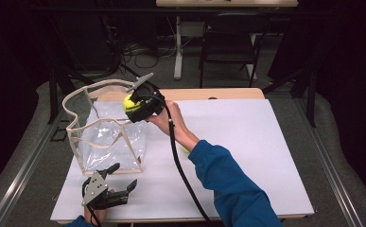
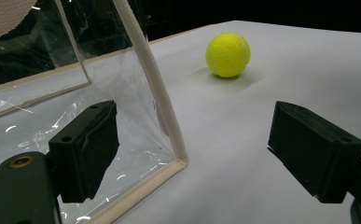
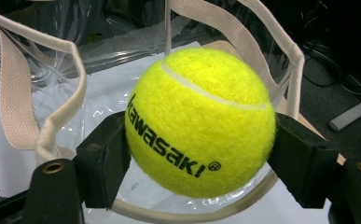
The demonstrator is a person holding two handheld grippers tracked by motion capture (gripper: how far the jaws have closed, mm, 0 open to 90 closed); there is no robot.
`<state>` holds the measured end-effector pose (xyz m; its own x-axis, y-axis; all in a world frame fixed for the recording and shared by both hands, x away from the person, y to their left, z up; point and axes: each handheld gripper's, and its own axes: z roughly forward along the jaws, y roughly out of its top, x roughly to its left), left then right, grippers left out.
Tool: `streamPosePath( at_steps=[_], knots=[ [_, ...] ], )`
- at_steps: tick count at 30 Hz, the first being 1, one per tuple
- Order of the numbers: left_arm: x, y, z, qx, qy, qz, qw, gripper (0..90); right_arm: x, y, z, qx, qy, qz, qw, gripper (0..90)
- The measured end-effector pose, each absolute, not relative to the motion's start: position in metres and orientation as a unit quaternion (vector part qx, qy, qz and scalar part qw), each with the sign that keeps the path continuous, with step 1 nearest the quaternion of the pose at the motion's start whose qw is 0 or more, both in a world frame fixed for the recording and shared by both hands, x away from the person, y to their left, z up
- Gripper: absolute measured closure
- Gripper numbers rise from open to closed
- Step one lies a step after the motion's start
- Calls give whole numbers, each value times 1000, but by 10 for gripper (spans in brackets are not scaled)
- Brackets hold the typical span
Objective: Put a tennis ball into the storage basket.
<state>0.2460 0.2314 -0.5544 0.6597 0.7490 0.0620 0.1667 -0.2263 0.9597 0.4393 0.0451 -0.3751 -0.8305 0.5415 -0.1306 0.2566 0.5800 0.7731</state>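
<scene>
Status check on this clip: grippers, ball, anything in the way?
Right gripper shut on tennis ball, above clear bag mouth. Left gripper open, at bag's corner. Second ball loose on table. Bag handles near drop path.

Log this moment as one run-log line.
right tongs: shut on tennis ball, above clear bag opening | left tongs: open, by bag corner | second ball: on table

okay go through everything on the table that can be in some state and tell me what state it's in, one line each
Clear bag: upright, mouth open.
Held tennis ball: clamped, raised at the bag's mouth.
Second tennis ball: resting loose on the table.
Right gripper: shut on the held ball.
Left gripper: open, holding nothing, beside the bag's corner.
</scene>
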Motion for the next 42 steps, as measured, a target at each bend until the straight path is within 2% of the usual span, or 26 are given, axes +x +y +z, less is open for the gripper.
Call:
streamPosePath(
  at_steps=[5,8,12,25,42],
  knots=[
    [246,231,-555,736,310,271,537,159,440,45,-377,235,870,394,179,222],
    [246,232,-554,735,311,271,538,160,439,43,-374,236,867,397,187,144],
    [246,232,-554,736,310,272,537,160,435,37,-369,235,860,412,187,89],
    [246,232,-555,734,311,273,538,160,422,6,-373,221,860,435,147,58],
    [247,231,-555,736,310,272,536,160,407,-35,-396,218,863,435,140,34]
  ],
)
